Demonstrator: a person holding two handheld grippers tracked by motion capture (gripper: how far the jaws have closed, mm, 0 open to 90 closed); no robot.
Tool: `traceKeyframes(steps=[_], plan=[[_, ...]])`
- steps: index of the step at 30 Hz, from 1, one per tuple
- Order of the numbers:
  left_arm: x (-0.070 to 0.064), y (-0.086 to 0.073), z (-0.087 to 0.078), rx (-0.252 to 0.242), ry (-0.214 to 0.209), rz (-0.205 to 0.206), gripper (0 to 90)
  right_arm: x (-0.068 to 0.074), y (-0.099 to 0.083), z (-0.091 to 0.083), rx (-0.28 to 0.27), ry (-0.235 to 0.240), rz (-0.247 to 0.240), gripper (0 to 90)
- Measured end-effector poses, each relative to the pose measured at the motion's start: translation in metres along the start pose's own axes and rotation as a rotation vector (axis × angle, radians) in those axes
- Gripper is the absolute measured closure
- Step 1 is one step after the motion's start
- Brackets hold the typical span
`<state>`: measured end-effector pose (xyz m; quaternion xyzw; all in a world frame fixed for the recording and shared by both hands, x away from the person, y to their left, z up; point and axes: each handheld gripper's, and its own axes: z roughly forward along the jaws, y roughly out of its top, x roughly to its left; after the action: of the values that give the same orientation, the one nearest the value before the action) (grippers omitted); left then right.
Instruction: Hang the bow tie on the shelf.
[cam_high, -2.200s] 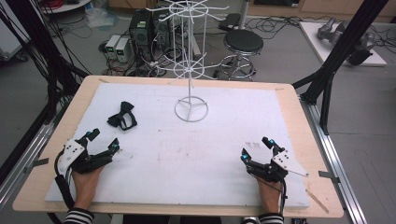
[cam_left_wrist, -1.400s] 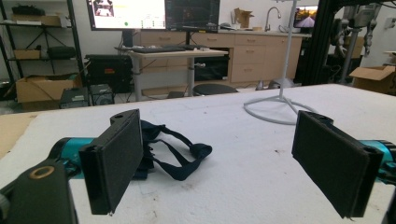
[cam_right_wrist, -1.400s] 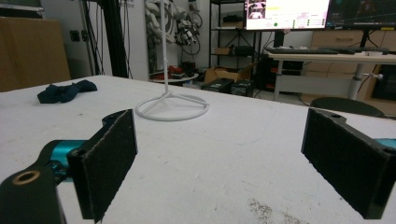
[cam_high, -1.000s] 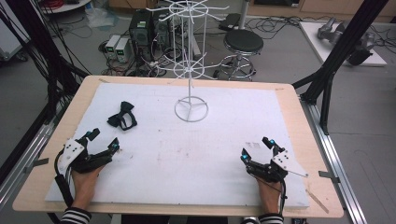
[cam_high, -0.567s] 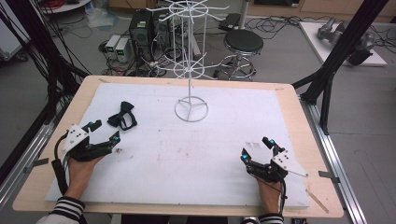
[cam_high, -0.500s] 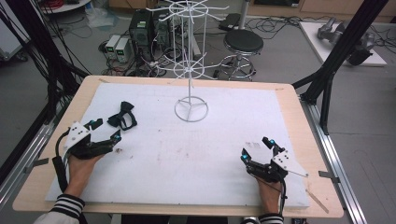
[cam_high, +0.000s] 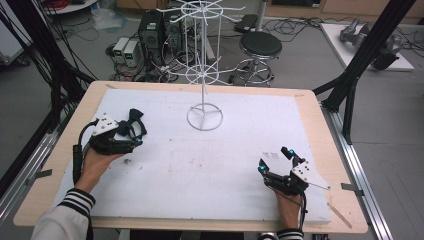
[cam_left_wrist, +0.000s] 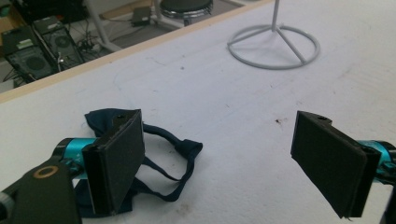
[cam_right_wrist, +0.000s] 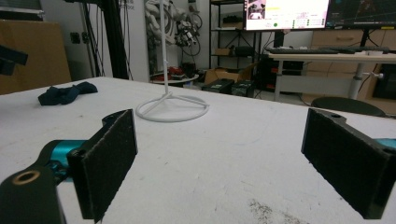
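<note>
A dark navy bow tie (cam_high: 134, 118) with a thin strap lies on the white board (cam_high: 225, 165) at the left. My left gripper (cam_high: 136, 136) is right at it and stands open. In the left gripper view, the left jaw hides part of the bow tie (cam_left_wrist: 103, 116). The strap loop reaches into the gap of the left gripper (cam_left_wrist: 218, 135), and nothing is clamped. My right gripper (cam_high: 274, 160) rests open near the front right of the board. In its own view the right gripper (cam_right_wrist: 219, 140) holds nothing, and the bow tie (cam_right_wrist: 65, 93) lies far off to the left.
A white wire display stand (cam_high: 204, 117) rises from a ring base at the board's back centre, with hook arms above. The ring base (cam_left_wrist: 274, 46) lies ahead and to the right of the left gripper. A stool (cam_high: 260, 47) and computer cases (cam_high: 150, 32) sit on the floor behind the table.
The left hand has carried its open gripper forward and to the right, from the front left up to the bow tie. The right gripper has stayed still.
</note>
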<state>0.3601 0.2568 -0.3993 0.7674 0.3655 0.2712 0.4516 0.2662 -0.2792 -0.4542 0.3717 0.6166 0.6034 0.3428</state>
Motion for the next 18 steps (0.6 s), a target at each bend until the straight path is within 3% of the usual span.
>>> traceKeyframes(steps=[7,18], plan=[[0.002,0.011,0.010,0.057,-0.004,0.024,19.7,0.000,0.000,0.000,0.001,-0.002,0.003,9.6],[0.018,0.020,0.029,0.173,-0.018,-0.019,22.9,0.000,0.000,0.000,-0.004,-0.005,0.001,9.6]])
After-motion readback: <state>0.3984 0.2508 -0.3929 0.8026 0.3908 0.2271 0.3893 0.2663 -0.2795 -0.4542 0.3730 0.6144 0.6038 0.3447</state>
